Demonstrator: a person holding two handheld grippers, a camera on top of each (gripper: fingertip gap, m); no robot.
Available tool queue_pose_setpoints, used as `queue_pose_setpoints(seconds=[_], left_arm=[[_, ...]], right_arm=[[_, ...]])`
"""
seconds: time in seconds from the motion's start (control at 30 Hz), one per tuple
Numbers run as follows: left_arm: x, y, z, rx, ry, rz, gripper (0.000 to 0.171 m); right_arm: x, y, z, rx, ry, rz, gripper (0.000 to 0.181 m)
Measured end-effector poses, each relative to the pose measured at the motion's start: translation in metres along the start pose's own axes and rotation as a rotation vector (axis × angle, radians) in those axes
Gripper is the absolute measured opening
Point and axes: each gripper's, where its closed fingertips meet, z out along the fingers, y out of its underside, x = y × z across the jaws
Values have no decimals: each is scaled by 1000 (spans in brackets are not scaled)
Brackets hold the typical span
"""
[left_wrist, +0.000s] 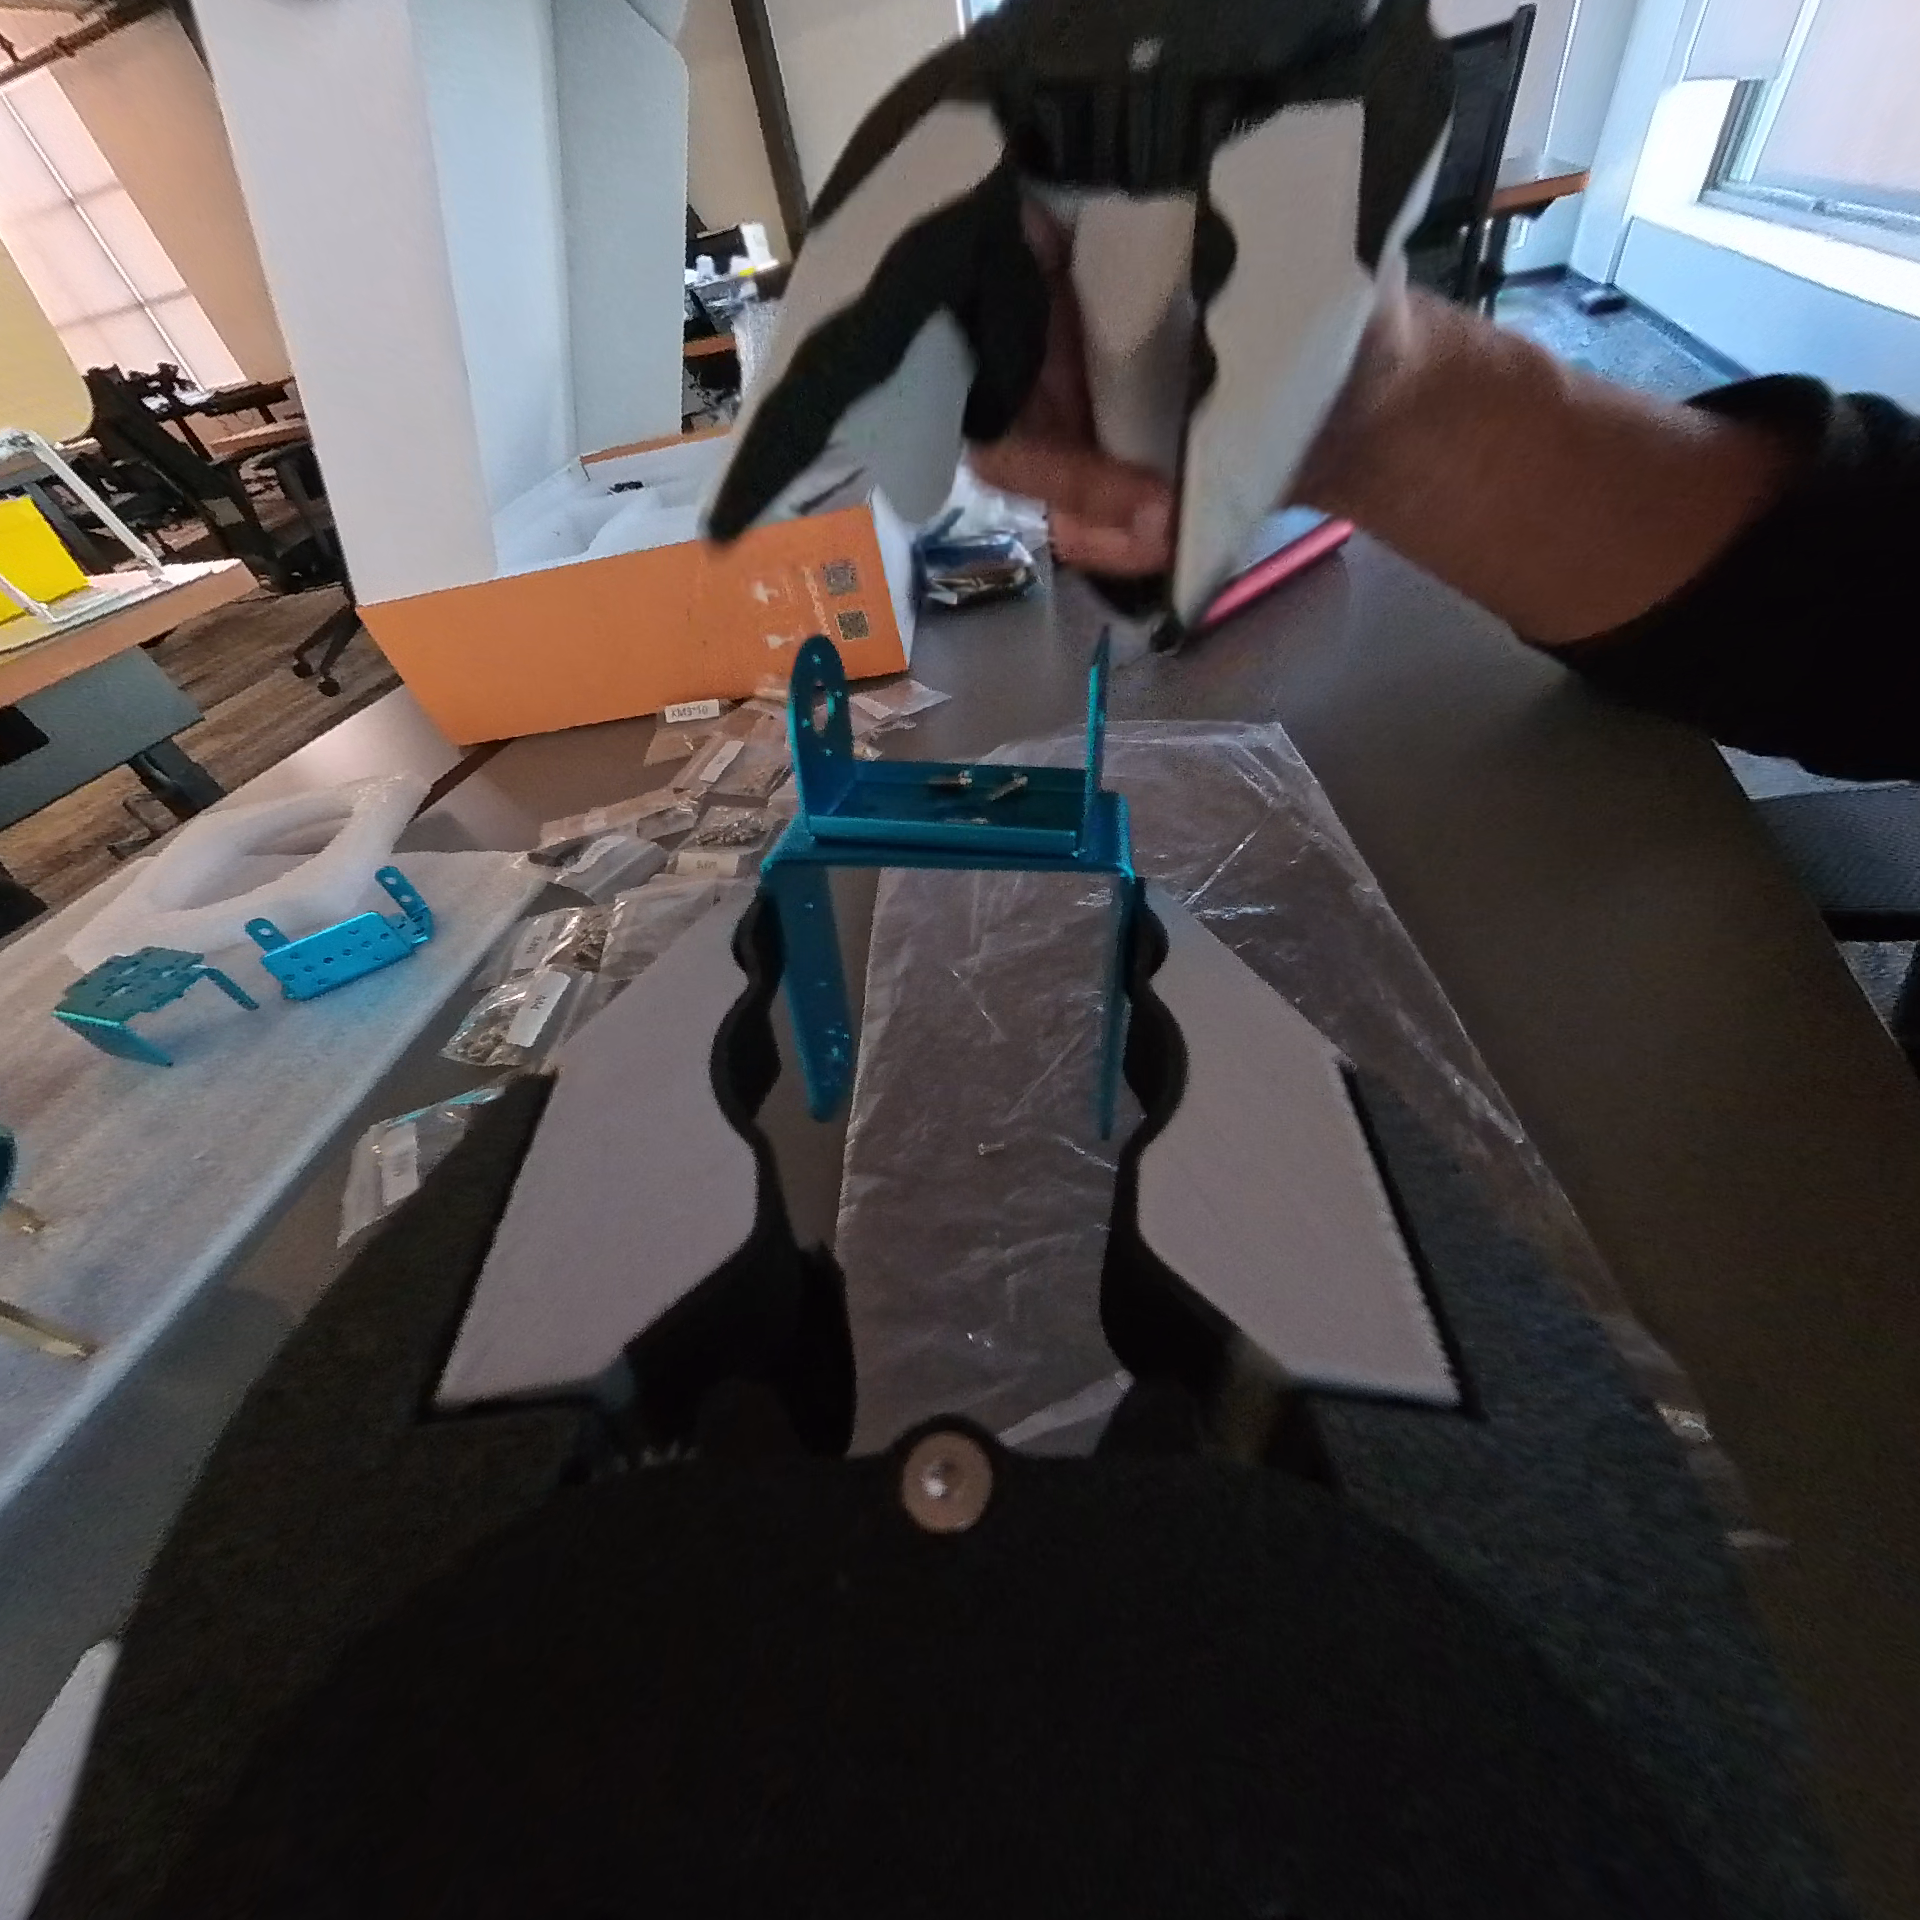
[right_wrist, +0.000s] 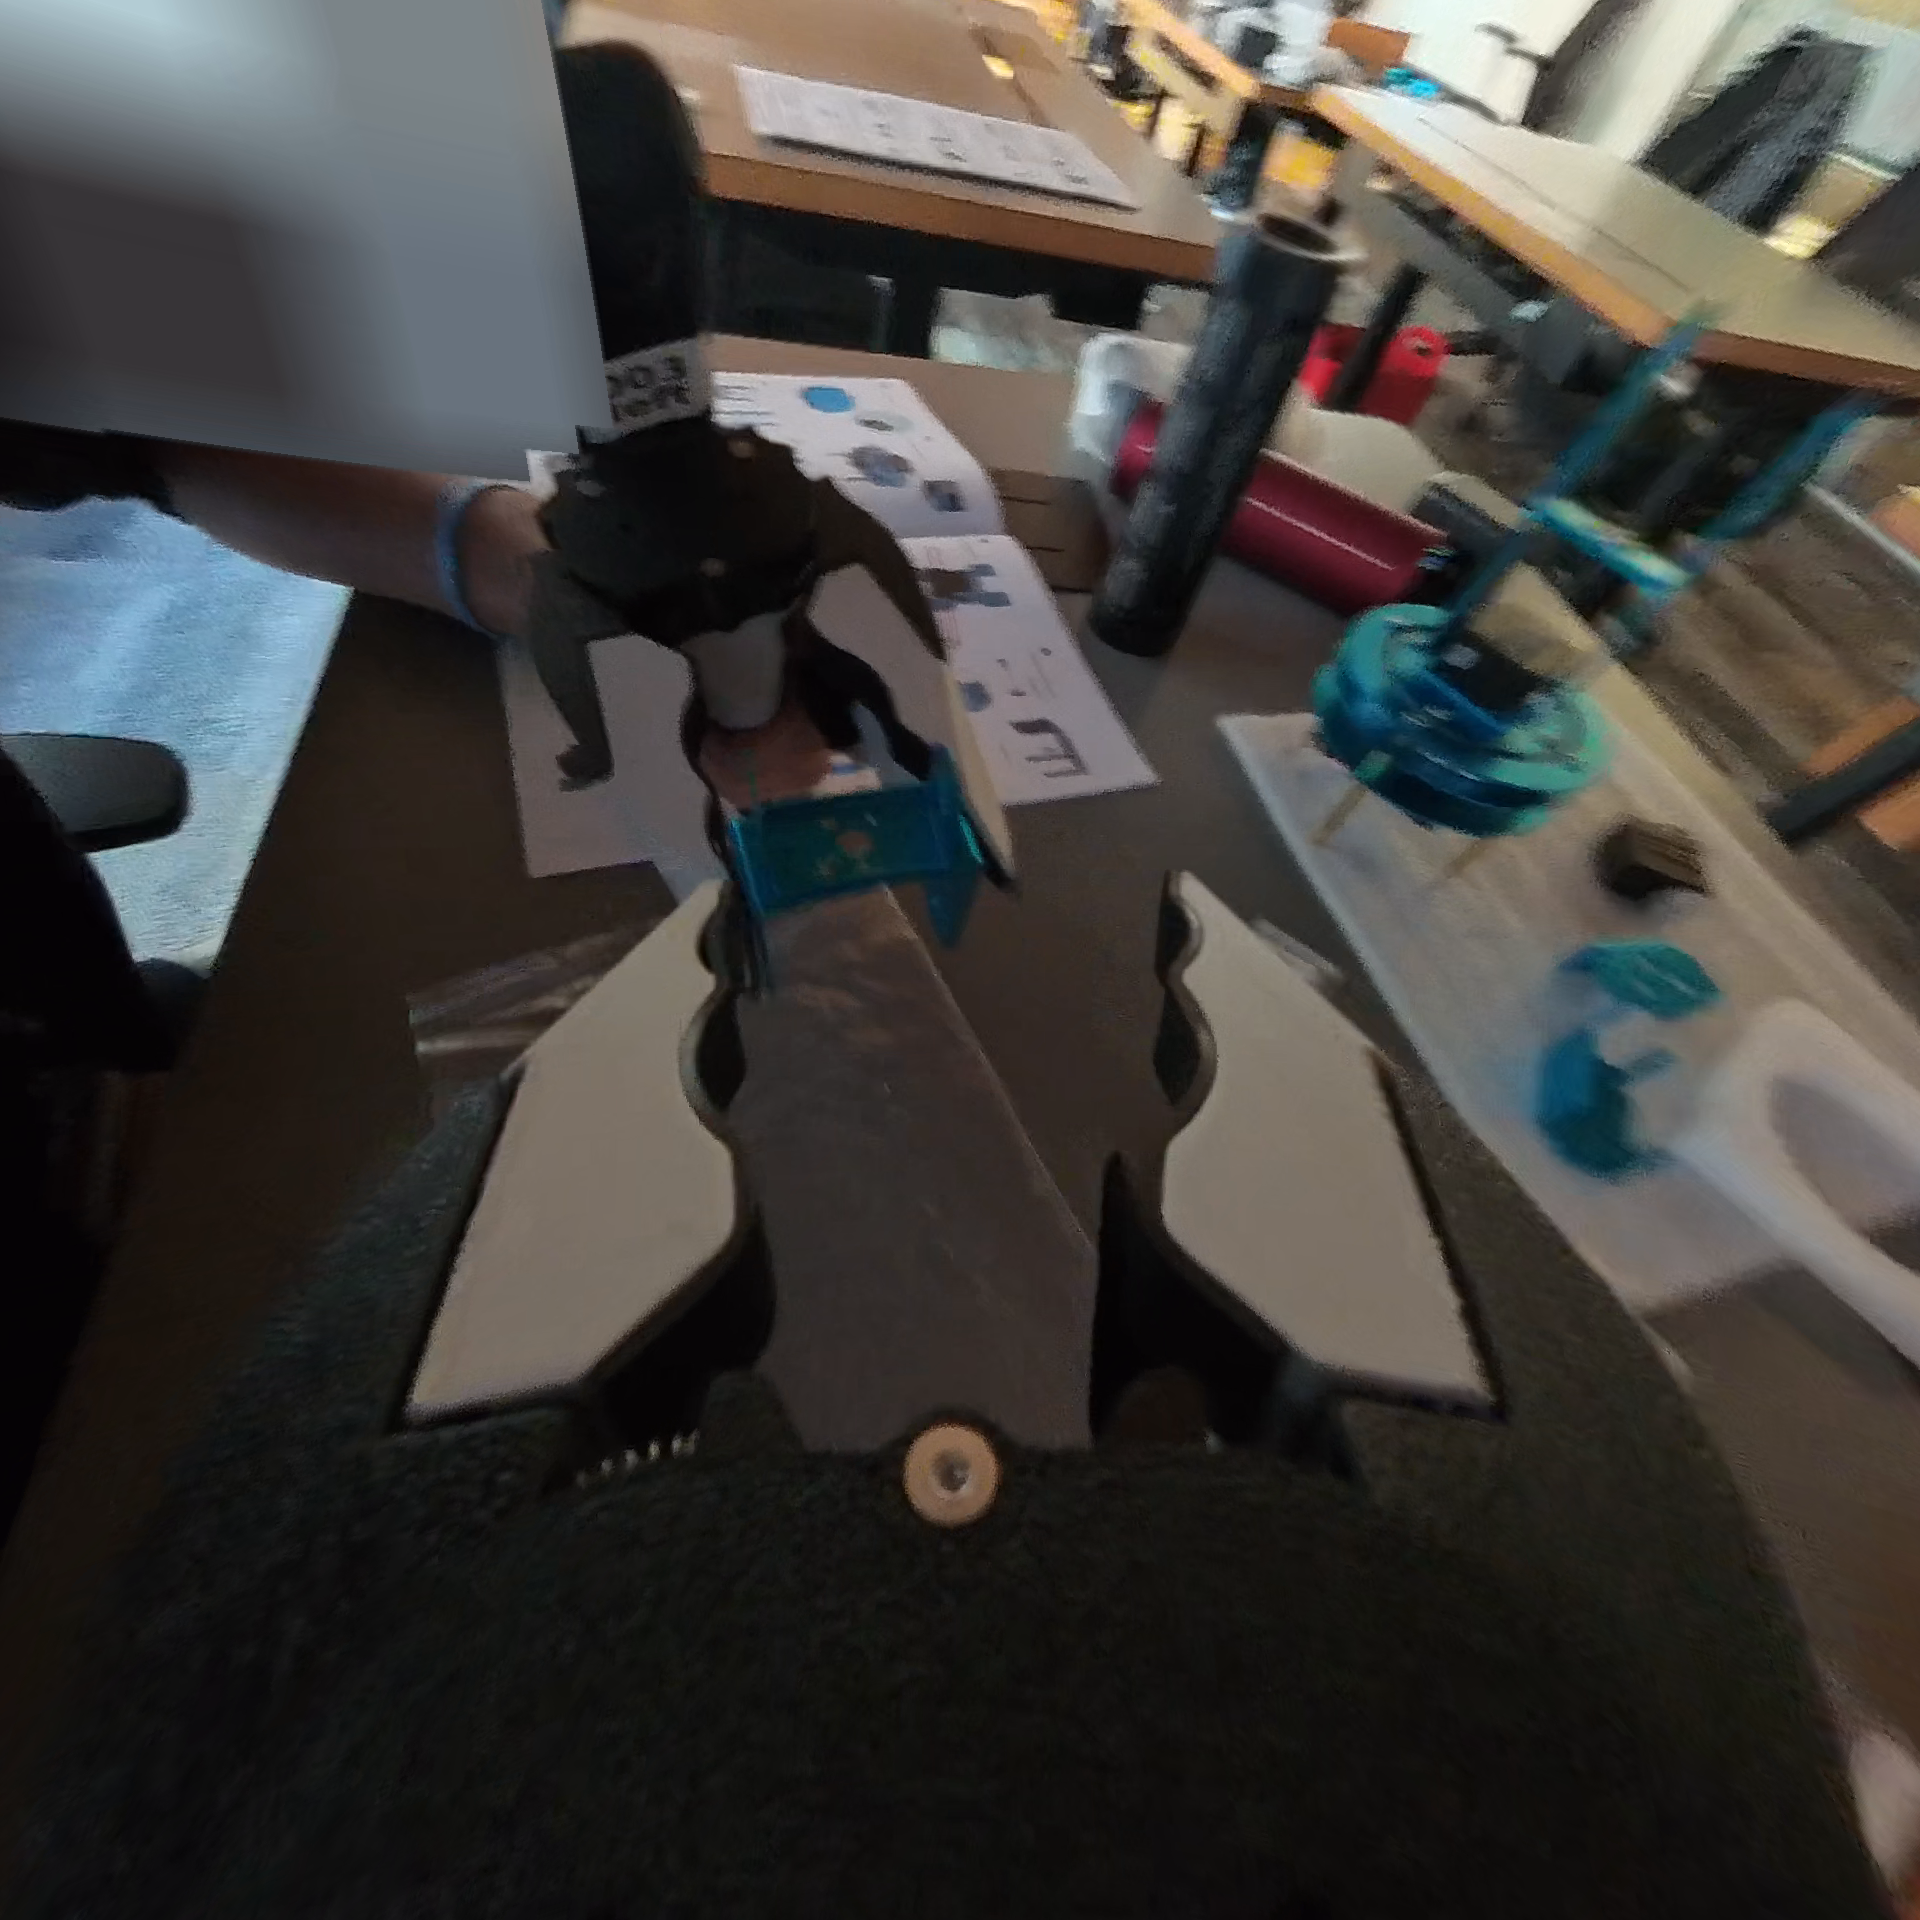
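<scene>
The left gripper (left_wrist: 948, 914) pinched a blue metal bracket assembly (left_wrist: 940, 831), its fingers pressed against the two downward legs of the lower bracket, which was lifted above a clear plastic sheet (left_wrist: 1039, 1091) on the dark table (left_wrist: 1455, 935). A second U-shaped bracket sat upright on top, with small screws (left_wrist: 977, 781) lying on its flat base.

The right gripper (right_wrist: 940, 935) hovered with its fingers spread wide and held nothing; in the left wrist view it (left_wrist: 945, 561) hung above and beyond the assembly, a bare forearm (left_wrist: 1538, 488) behind it.

Only the left wrist view showed the orange box (left_wrist: 623, 634), the scattered small bags of hardware (left_wrist: 623, 862), the white foam block (left_wrist: 260, 862) and two loose blue brackets (left_wrist: 343, 951) on a grey mat (left_wrist: 156, 1143) to the left. Only the right wrist view, heavily blurred, showed printed instruction sheets (right_wrist: 977, 644), a dark upright tube (right_wrist: 1205, 436), a red object behind it, a partly built blue structure (right_wrist: 1455, 717) on a white board, and the left gripper (right_wrist: 852, 831) from the front.

The assembly stood clear of the table's edges, with open dark tabletop to the right of the plastic sheet and clutter crowding the left and far sides.
</scene>
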Motion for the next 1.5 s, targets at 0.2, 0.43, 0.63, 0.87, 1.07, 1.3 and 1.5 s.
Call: queue_pose_setpoints(seconds=[0.2,0.43,0.63,0.87,1.07,1.3,1.5], left_arm=[[-1,1,-1,-1,12,-37,66],[-2,3,2,-10,1,-31,66],[-1,3,3,-8,1,-39,66],[4,4,6,-16,-4,-11,66],[6,4,7,-21,-7,1,66],[6,6,7,-32,-15,25,66],[7,6,6,-34,-16,39,66]], right_arm=[[22,142,-169,-459,260,302,63],[-11,246,-253,-509,352,533,43],[-11,273,-271,-521,445,521,40],[-19,273,-269,-546,456,461,19],[5,186,-241,-717,483,65,21],[5,24,-136,-704,286,-470,20],[-3,0,-90,-754,153,-635,20]])
